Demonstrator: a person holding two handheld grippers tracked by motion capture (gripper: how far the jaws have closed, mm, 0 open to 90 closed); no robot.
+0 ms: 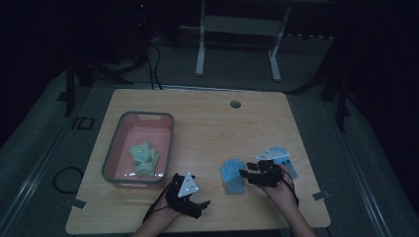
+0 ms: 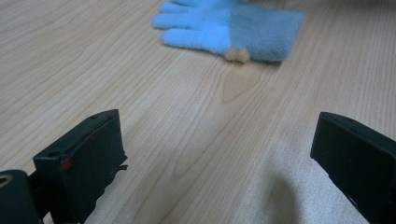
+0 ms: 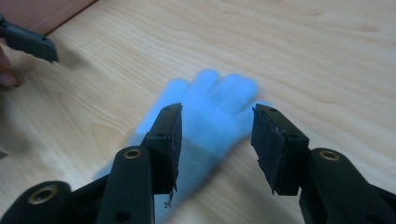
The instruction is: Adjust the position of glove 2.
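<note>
A blue glove (image 1: pixel 232 176) lies flat on the wooden counter (image 1: pixel 207 123), toward the near right part, its fingers pointing away from the person and its darker cuff toward the near edge. The right claw (image 1: pixel 245 174) hangs just beside it, at the glove's right edge, held in the person's right hand (image 1: pixel 281 190). In the right gripper view the glove (image 3: pixel 205 112) lies below and beyond the two black jaws, which stand parted with a clear gap between them — released, the pads pressing on nothing. The glove looks blurred in that view.

A second glove (image 1: pixel 279 157), pale blue with a white patch, lies on the counter just behind the right claw, a little farther from the person.

The left claw (image 1: pixel 202 203) rests low near the counter's near edge, left of the blue glove and apart from it, with a grey three-cornered plate on top. In the left gripper view its jaws stand wide apart over bare wood — released, nothing between them — and the blue glove (image 2: pixel 233 25) lies farther off, with a small tan tag at the cuff's edge.

A grey-rimmed pink bin (image 1: pixel 121 129) sits on the left part of the counter, well apart from the blue glove. Inside it lies a yellow-green glove (image 1: pixel 144 159), toward the near end.
</note>
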